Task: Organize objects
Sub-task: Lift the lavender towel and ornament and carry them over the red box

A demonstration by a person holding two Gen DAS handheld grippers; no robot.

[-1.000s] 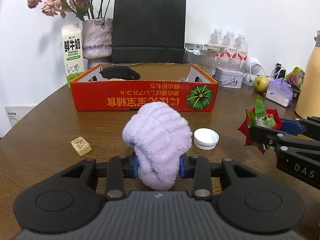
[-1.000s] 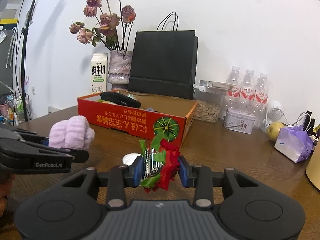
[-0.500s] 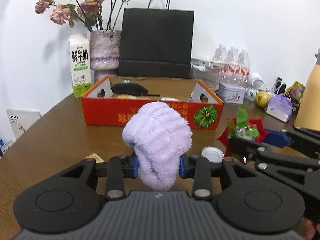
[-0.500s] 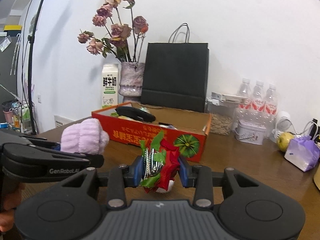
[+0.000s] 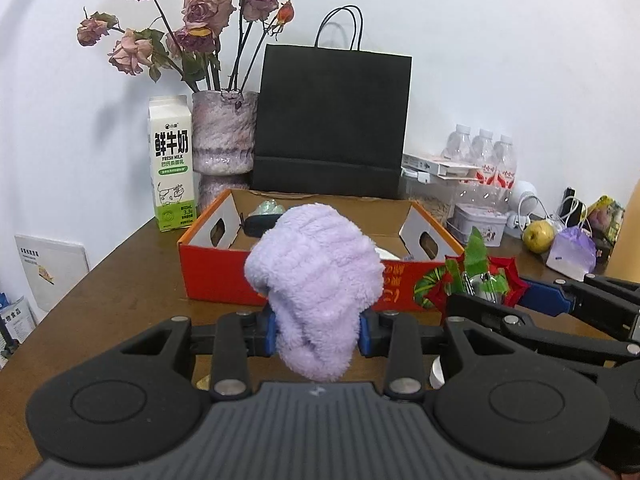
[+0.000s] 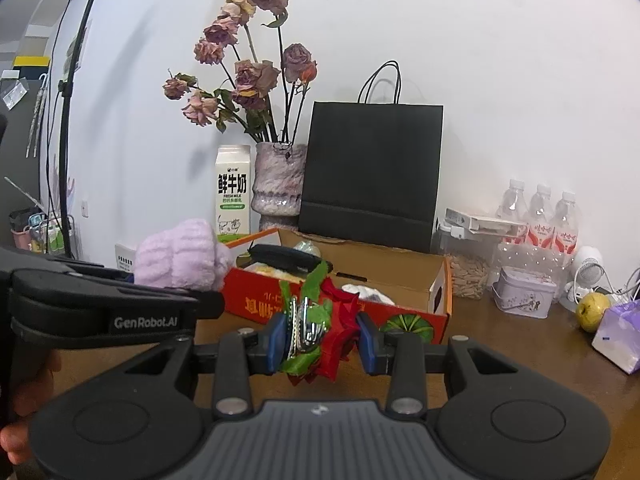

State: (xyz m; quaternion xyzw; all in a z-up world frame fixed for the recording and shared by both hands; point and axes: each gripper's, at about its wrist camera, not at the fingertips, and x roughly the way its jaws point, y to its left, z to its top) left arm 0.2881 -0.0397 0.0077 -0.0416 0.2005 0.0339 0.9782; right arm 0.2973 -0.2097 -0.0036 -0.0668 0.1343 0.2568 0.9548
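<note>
Both loaded: left gripper (image 5: 318, 330) clamps lilac fuzzy cloth (image 5: 316, 276), right gripper (image 6: 320, 338) clamps red-green ornament (image 6: 316, 328), near side of orange box (image 6: 400, 276).

Home, dried roses (image 5: 192, 32), milk carton (image 5: 173, 168)

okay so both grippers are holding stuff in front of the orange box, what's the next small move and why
Probably carry the left gripper forward over the orange box and open it there. It is shut on the purple fluffy cloth, held short of the box's near wall, and the box is open-topped. The right gripper, shut on the red-and-green ornament, could follow.
</note>
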